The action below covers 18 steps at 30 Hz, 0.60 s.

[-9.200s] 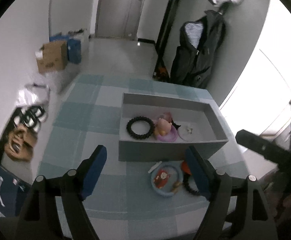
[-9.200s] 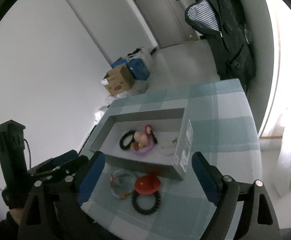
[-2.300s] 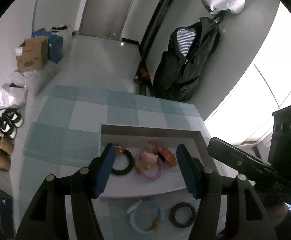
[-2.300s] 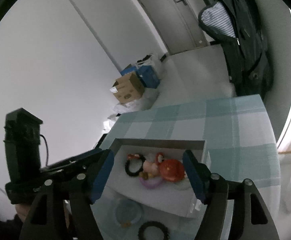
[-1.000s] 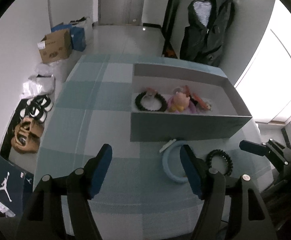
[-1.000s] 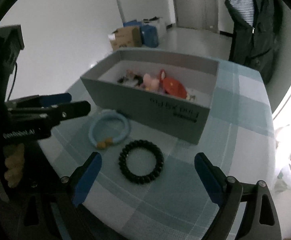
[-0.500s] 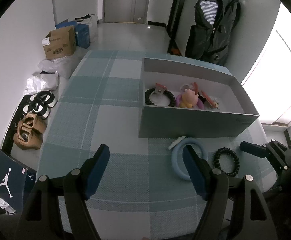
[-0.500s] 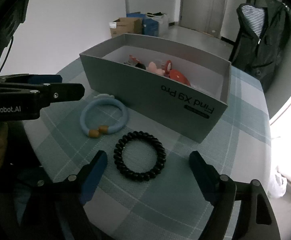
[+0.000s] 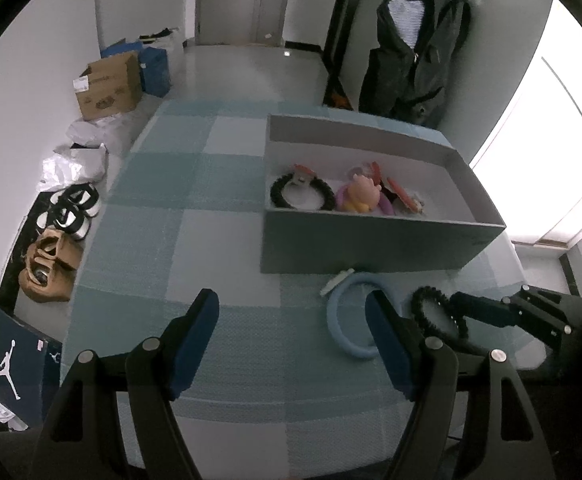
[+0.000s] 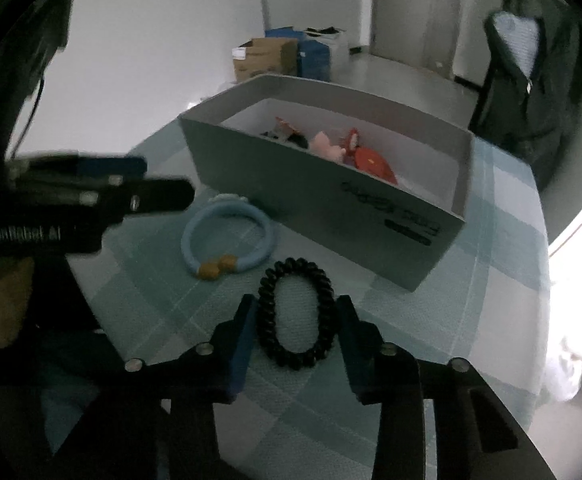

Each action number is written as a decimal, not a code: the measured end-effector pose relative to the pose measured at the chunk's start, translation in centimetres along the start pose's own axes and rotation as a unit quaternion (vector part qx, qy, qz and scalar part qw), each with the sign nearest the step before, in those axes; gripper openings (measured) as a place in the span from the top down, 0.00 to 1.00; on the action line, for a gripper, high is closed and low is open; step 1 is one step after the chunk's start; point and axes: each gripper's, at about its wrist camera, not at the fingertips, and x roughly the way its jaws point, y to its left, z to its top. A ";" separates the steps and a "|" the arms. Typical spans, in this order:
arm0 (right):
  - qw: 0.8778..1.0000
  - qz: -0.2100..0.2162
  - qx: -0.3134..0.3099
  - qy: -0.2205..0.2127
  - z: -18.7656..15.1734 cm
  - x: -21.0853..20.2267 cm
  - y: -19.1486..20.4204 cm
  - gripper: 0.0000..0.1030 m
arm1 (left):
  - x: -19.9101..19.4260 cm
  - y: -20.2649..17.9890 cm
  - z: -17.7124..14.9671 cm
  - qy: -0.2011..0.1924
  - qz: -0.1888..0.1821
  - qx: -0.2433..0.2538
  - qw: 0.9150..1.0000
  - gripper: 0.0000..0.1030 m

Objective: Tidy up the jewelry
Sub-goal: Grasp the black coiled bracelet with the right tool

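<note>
Right tongs clenched around the black coil bracelet on the surface, squeezing it oval, grey box beyond, blue bracelet ahead-left, left tongs released, hovering.

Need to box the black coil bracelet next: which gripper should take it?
Right. The right gripper already has its fingers squeezing the black coil bracelet on the tablecloth; the left gripper hangs open, farther away.
</note>
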 end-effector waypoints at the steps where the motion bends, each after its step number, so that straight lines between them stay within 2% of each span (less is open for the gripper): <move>1: 1.000 0.004 0.013 0.000 0.1 -0.1 -0.4 0.66 | 0.1 -0.1 0.0 0.002 -0.003 0.001 1.000 0.30; 12: 0.995 0.034 0.095 -0.016 0.2 -2.2 -3.5 0.66 | 0.7 -2.3 -0.1 0.017 -0.028 0.029 0.999 0.30; 18: 0.991 0.037 0.125 -0.024 -0.2 -3.1 -5.0 0.66 | 1.8 -3.4 -0.3 0.038 -0.018 0.052 0.998 0.30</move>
